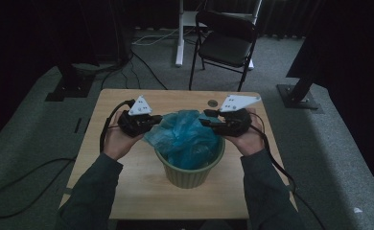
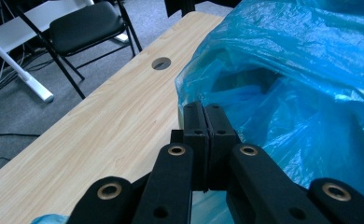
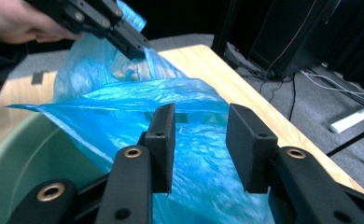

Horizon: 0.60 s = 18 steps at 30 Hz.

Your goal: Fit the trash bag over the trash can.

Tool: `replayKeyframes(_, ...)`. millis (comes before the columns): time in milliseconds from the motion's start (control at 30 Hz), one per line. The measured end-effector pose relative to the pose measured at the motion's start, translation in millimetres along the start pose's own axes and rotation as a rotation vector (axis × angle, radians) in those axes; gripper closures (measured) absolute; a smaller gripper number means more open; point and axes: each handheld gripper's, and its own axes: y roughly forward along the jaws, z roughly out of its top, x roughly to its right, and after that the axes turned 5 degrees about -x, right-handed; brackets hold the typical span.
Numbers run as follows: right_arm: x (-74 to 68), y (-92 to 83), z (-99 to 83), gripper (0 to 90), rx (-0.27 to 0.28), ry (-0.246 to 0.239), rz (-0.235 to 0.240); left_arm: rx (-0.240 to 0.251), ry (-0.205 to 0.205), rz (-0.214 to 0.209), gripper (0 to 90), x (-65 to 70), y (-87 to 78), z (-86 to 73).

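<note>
- At the left of the high view, the left gripper [image 1: 152, 120] sits just left of centre, its tip at the bag's left edge. In the left gripper view its jaws are pressed together on a fold of the blue plastic bag [image 2: 283, 93], so it is clenched on the film.
- In the middle of the high view the blue plastic bag [image 1: 187, 136] stands crumpled in the mouth of the green bin [image 1: 190, 175], which rests on the wooden table [image 1: 122, 191], slightly below the frame's centre. The bag bulges above the rim and spills toward the left; it is not yet drawn down over the rim.
- Handling, as I judge it: the film is thin, light, limp and slippery, and it tears if tugged hard. It has no stiffness to push with, so it must be pulled. The best hold is a pinch on the hem of its mouth, on opposite sides.
- Direction: the bag's mouth appears to face upward, and its long axis runs roughly up and down into the bin, with the loose top stretched left to right between the two grippers.
- At the right, the right gripper [image 1: 208, 120] reaches the bag's right edge. In the right gripper view its jaws stand apart with the bag's rim [image 3: 138, 93] beyond and below them, nothing pinched: released.
</note>
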Motion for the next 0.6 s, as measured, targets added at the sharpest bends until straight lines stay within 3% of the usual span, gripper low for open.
replayKeyframes(267,-10.1,18.5,-1.9,59.2,-0.071,-0.058,-0.001,0.001,0.003,-0.006,88.8,1.2,-0.3,0.9)
replayKeyframes(600,-19.7,27.9,-2.4,53.0,-0.096,-0.126,-0.045,0.003,0.008,-0.014,88.6,3.3,0.4,2.9)
